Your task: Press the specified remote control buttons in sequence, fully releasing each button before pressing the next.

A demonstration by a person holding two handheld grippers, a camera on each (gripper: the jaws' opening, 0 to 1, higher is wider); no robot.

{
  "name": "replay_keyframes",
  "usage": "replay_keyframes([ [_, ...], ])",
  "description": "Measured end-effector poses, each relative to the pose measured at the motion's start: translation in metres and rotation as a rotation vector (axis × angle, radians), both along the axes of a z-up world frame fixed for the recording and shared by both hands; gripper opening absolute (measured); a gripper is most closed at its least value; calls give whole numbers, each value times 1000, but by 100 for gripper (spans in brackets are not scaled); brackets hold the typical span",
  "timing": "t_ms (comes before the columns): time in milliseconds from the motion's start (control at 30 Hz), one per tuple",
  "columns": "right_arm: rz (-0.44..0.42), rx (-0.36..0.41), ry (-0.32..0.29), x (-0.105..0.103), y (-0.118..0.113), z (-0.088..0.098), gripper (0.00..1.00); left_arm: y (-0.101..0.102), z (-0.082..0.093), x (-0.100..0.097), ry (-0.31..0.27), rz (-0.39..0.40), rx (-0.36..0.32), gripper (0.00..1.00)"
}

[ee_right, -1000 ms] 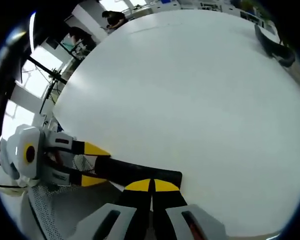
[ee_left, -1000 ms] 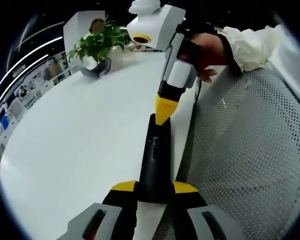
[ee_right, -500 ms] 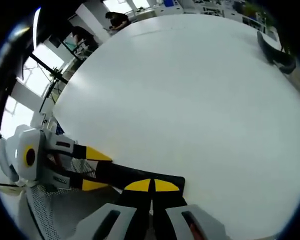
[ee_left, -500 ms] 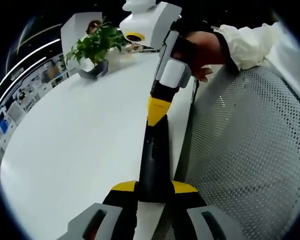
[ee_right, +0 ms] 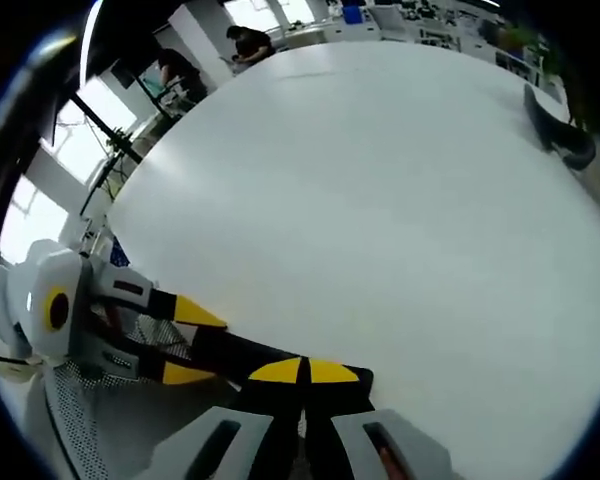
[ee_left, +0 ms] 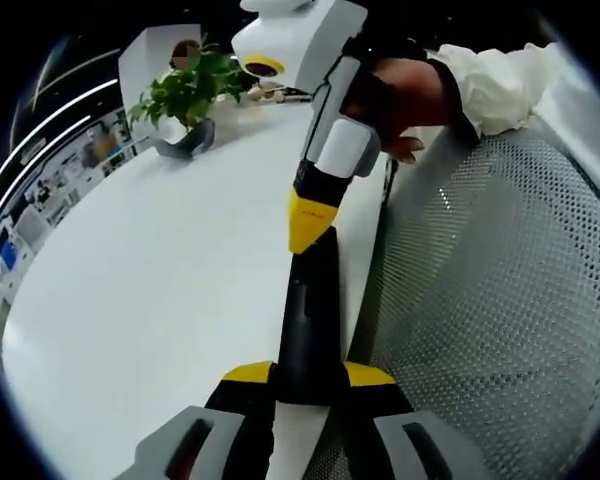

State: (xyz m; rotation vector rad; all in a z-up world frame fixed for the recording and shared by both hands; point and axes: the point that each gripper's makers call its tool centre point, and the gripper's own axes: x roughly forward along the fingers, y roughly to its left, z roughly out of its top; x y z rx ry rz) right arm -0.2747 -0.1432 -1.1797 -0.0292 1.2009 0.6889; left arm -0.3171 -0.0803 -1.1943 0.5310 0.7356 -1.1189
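Remote control (ee_left: 308, 320), black, long and slim, is held off the edge of the white tabletop (ee_left: 160, 290), its near end clamped between the yellow-tipped jaws of the left tool (ee_left: 308, 374) and its length pointing away toward the potted plant (ee_left: 192, 88). It is judged to be a light, rigid plastic bar with a smooth, somewhat slippery shell. A side grip at 1 end, as taken, leaves the button face free, but a press far from the grip is likely to lever the body downward, so a firm clamp seems needed.

The right tool (ee_left: 308, 222) is seen in the left gripper view coming down from above, carried by a gloved hand (ee_left: 405, 95) with a white sleeve. Its 2 jaws are brought together into a single yellow point that rests at the far end of the remote control; whether a button is actually depressed cannot be told.

In the right gripper view the closed right tool (ee_right: 302, 372) lies over the remote control's end (ee_right: 280, 357), with nothing held between its jaws, and the left tool (ee_right: 185, 343) grips the other end from the side. A perforated metal surface (ee_left: 490, 300) lies beside the tabletop.
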Motion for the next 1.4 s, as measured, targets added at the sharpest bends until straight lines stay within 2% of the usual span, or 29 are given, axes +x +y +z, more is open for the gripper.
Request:
replay_keyframes([
  [167, -7, 10, 6, 0, 1, -1, 0, 0, 0, 0, 1, 1, -3, 24],
  [333, 18, -24, 7, -2, 1, -6, 0, 0, 0, 0, 1, -1, -4, 24],
  [467, 26, -20, -1, -2, 2, -6, 0, 0, 0, 0, 8, 6, -8, 24],
  [733, 7, -9, 30, -4, 1, -5, 0, 0, 0, 0, 7, 5, -10, 24],
  [1000, 33, -9, 32, -7, 4, -6, 0, 0, 0, 0, 8, 3, -15, 24],
  [1200, 6, 15, 53, -6, 3, -7, 0, 0, 0, 0, 8, 3, -16, 24],
  [1400, 18, 10, 40, -7, 4, -7, 0, 0, 0, 0, 9, 3, -19, 24],
])
